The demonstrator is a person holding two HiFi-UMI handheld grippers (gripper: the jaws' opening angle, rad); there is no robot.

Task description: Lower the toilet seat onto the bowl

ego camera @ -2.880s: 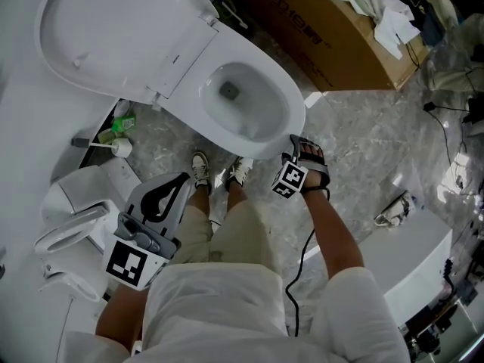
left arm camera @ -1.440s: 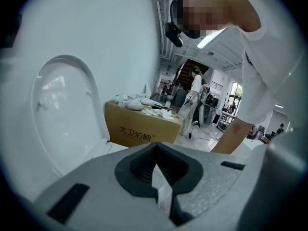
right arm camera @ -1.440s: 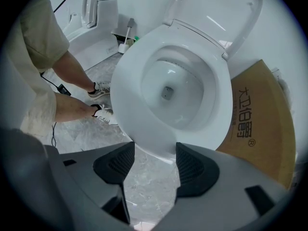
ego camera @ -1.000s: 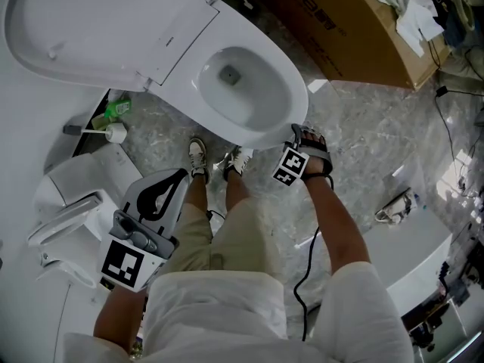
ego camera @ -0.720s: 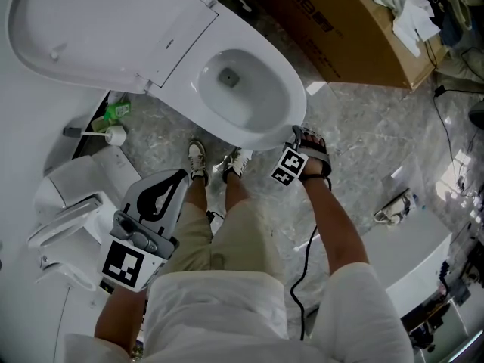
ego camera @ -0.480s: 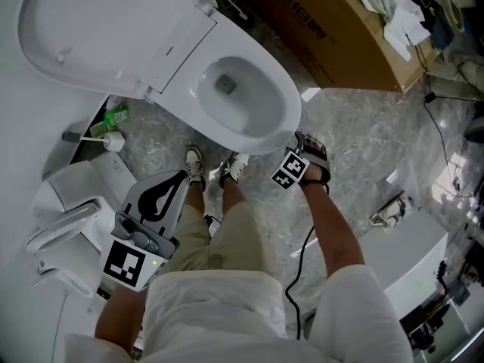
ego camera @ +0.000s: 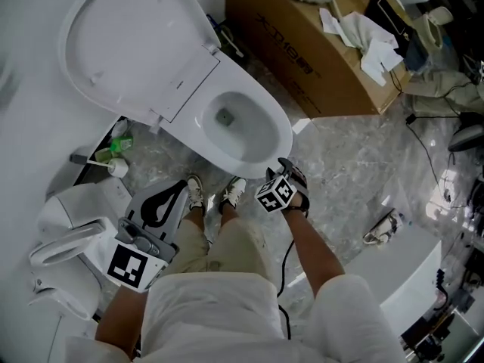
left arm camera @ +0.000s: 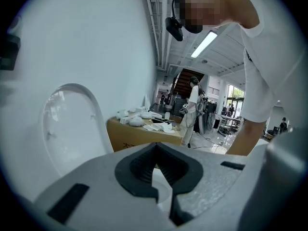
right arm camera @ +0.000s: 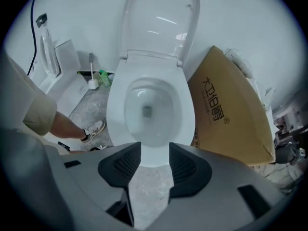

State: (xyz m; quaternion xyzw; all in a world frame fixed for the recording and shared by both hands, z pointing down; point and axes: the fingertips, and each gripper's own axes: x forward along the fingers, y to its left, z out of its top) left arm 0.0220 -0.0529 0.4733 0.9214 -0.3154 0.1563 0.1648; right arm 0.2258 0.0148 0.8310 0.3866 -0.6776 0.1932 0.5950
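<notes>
The white toilet seat (ego camera: 128, 48) stands raised, leaning back at the upper left. It also fills the top of the right gripper view, as the toilet seat (right arm camera: 161, 18). The open bowl (ego camera: 281, 138) lies below it. My right gripper (ego camera: 286, 178) hovers just off the bowl's front rim (right arm camera: 115, 114). In its own view the right gripper (right arm camera: 155, 150) has its jaws apart and closing, with nothing between them. My left gripper (ego camera: 180, 184) is held back near my left leg. The left gripper (left arm camera: 156, 146) is shut and empty, facing the raised seat (left arm camera: 72, 129).
A large cardboard box (ego camera: 302, 44) with cloths on top stands right of the bowl, seen too as the box (right arm camera: 231, 109). A toilet brush (ego camera: 113, 166) and a second white fixture (ego camera: 68, 233) are at the left. My shoes (ego camera: 198, 195) stand before the bowl.
The head camera has swung, so the whole raised seat now shows. My right gripper has drifted slightly left and down but stays at the bowl's front rim. The left gripper has not moved.
</notes>
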